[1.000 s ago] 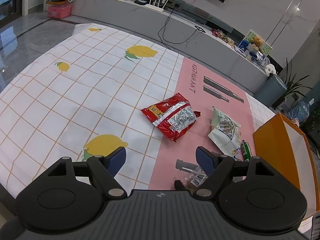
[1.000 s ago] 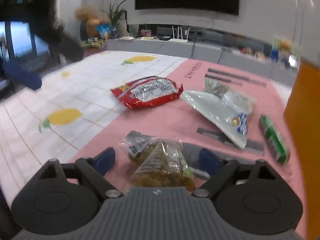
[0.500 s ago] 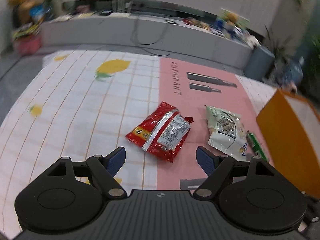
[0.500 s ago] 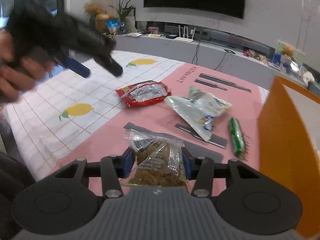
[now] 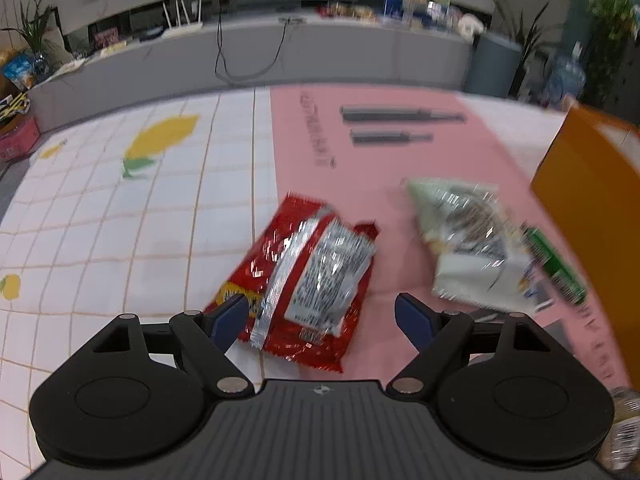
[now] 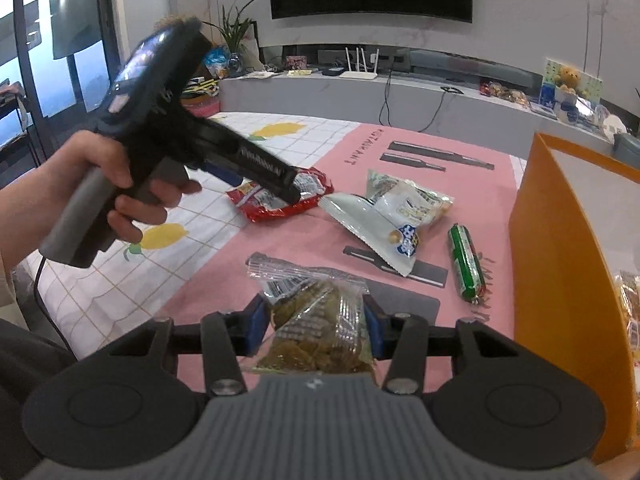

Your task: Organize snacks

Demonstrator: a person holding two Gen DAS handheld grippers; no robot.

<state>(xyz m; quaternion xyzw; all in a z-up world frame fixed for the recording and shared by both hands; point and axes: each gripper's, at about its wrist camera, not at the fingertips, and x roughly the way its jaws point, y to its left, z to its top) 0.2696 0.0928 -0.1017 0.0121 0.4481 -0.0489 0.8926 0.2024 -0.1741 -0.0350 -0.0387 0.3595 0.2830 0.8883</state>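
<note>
My left gripper (image 5: pixel 322 314) is open, its fingers on either side of the near end of a red snack bag (image 5: pixel 304 276) that lies on the table. It also shows in the right wrist view (image 6: pixel 256 176), over the red bag (image 6: pixel 280 200). My right gripper (image 6: pixel 314 328) is shut on a clear packet of brown snacks (image 6: pixel 316 320), held above the pink mat. A white-green bag (image 6: pixel 392 212) (image 5: pixel 472 240) and a green stick pack (image 6: pixel 466 264) (image 5: pixel 556 264) lie beside the orange box (image 6: pixel 560 248) (image 5: pixel 592 208).
A checked lemon-print cloth (image 5: pixel 120 220) and a pink mat (image 5: pixel 352 160) cover the table. A yellow packet (image 6: pixel 630 312) lies inside the orange box at the right. A grey low cabinet (image 6: pixel 400 100) with plants and clutter runs behind the table.
My left gripper has moved in low over the red bag, open. My right gripper shut on the clear packet and lifted it a little.
</note>
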